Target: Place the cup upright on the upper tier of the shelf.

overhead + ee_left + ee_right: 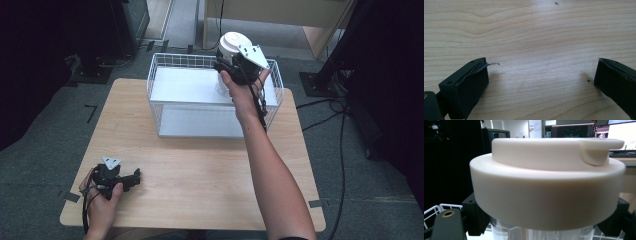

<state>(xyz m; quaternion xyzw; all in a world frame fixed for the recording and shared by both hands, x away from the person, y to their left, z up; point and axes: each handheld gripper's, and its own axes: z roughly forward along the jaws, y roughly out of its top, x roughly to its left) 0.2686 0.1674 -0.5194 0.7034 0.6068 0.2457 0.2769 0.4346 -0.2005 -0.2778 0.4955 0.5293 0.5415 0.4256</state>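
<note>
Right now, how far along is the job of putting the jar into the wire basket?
Done: the right hand-held gripper has gripped the clear jar under its white lid. In hand: the jar hangs over the wire basket. Left: lowering and releasing it. The left hand-held gripper rests open on the table.

My right tool (227, 75) holds the jar (231, 47) over the basket (165, 70) at the worktop's (200, 170) far side; my left tool (131, 179) rests near-left.
</note>
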